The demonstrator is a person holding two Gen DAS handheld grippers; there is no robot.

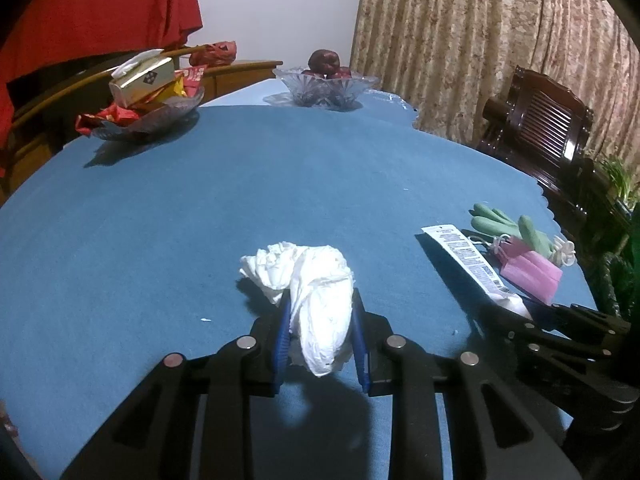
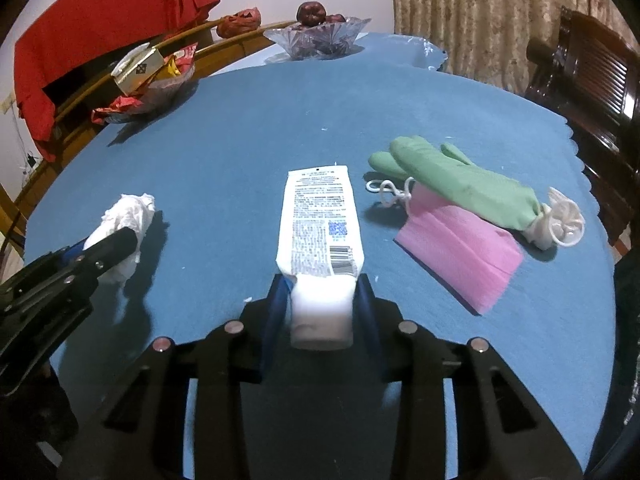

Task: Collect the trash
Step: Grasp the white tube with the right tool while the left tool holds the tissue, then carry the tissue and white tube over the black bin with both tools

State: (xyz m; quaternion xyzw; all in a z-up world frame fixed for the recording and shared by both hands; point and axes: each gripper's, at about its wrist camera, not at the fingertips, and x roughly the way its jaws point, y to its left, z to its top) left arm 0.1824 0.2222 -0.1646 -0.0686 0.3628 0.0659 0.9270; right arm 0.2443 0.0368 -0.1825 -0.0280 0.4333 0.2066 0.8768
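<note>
On the left, the left gripper (image 1: 320, 332) is clamped on a crumpled white tissue (image 1: 308, 280) lying on the blue table (image 1: 200, 208). Its blue pads press both flanks of the wad, and loose folds spill forward past the fingertips. The wad looks soft, so the hold probably rests on a few folds only; lifting straight up without a jerk should keep the paper from sliding out.

In the middle of the right wrist view lies a flattened white tube (image 2: 320, 224), printed side up, cap end toward the camera. The right gripper (image 2: 322, 300) straddles that cap end, and its jaws sit close against the cap's sides. Whether the pads truly bite yet I cannot tell; no gap shows. For a good pick-up I would take the hard cap rather than the limp body, squeeze firmly, and raise it cap first so the flat tail hangs free.

To the right, apart from the tube, a green rubber glove (image 2: 460, 184) lies across a pink cloth (image 2: 460, 252), with a white cord (image 2: 386, 192) beside them. Those hardly look like trash, so the lift should stay clear of them. No bin shows in either view, so where both pieces go cannot be judged.
</note>
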